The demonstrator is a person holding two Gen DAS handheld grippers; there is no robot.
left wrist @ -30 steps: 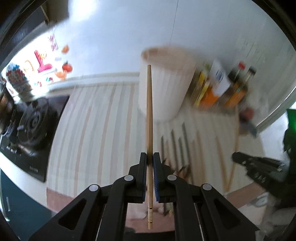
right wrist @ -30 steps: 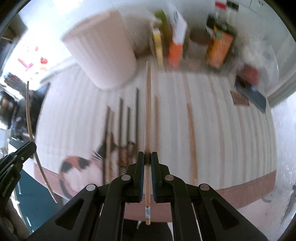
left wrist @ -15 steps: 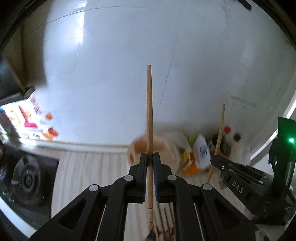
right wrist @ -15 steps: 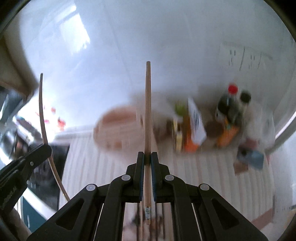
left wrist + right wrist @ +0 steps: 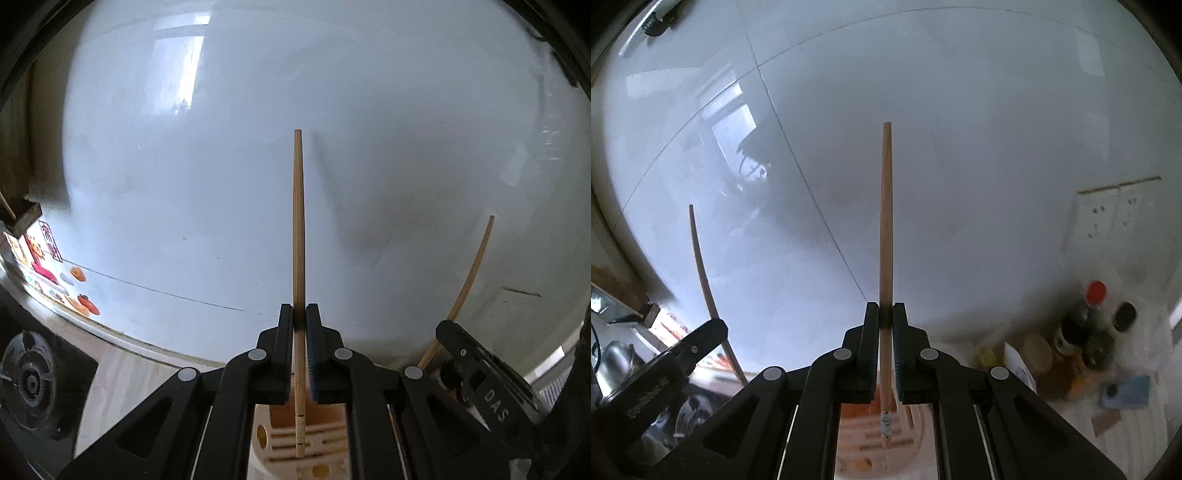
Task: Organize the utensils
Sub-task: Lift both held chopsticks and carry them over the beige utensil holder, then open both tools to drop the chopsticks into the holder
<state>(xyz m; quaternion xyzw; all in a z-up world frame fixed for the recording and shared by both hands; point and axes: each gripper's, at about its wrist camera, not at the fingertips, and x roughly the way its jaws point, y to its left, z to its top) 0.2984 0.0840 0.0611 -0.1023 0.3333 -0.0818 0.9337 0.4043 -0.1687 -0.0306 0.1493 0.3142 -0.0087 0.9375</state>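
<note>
both grippers have swung up off the counter; left gripper (image 5: 300, 317) and right gripper (image 5: 885, 314) each clamp a chopstick (image 5: 298, 229) low, light, stiff, slippery.

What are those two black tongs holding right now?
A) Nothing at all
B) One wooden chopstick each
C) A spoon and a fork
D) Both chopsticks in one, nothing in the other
B: the left tongs are clamped on one chopstick, and the right tongs on another chopstick.
</note>
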